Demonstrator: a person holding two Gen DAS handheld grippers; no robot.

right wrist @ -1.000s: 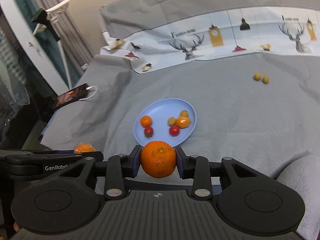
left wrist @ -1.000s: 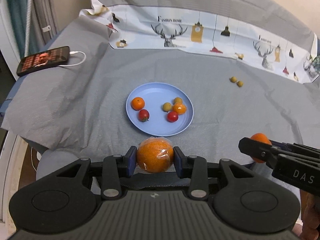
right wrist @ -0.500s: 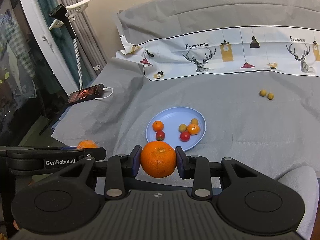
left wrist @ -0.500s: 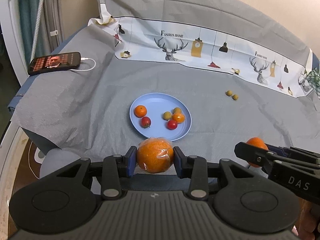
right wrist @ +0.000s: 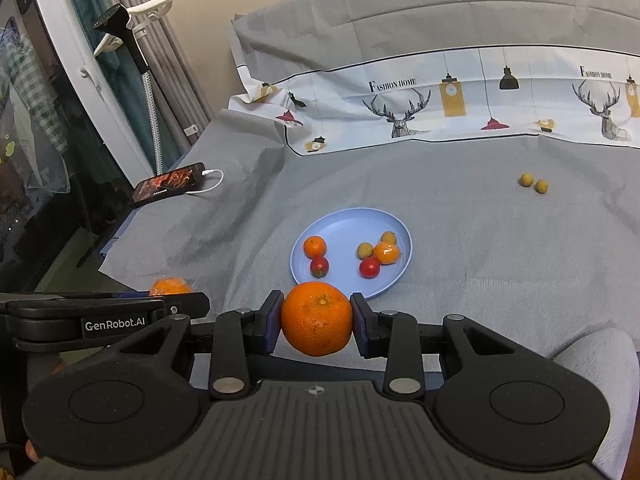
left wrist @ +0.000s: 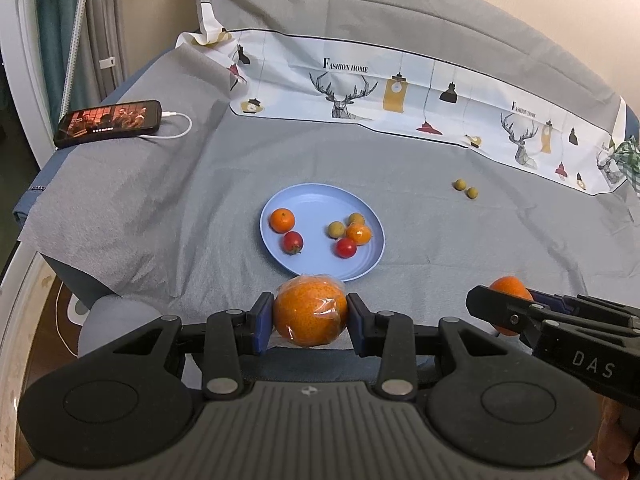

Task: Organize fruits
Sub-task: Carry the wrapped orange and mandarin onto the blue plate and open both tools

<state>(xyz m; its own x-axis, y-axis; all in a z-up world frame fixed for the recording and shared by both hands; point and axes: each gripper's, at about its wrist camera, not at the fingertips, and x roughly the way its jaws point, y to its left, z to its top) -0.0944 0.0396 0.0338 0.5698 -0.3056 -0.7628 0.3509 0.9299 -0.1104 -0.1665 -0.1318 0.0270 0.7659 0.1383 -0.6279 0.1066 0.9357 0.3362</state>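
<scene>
Holding a wrapped orange (left wrist: 310, 315) tight in my left tool (left wrist: 310, 322) and a bare orange (right wrist: 317, 318) in my right tool (right wrist: 316, 322), both just before the plate (left wrist: 312, 200), I should lower them gently onto bare spots.

Plate (left wrist: 320, 200) mid-cloth (left wrist: 440, 240), six fruits on it, two loose fruits (left wrist: 466, 189) behind-right, phone (left wrist: 108, 122) far left

Setting: home bedroom. Evidence: bed (left wrist: 460, 240) covered with grey sheet; printed "Fashion Home" cloth (left wrist: 400, 92) along its far edge; curtains (right wrist: 160, 60) at left; charging phone (left wrist: 108, 122) at far-left corner.
</scene>
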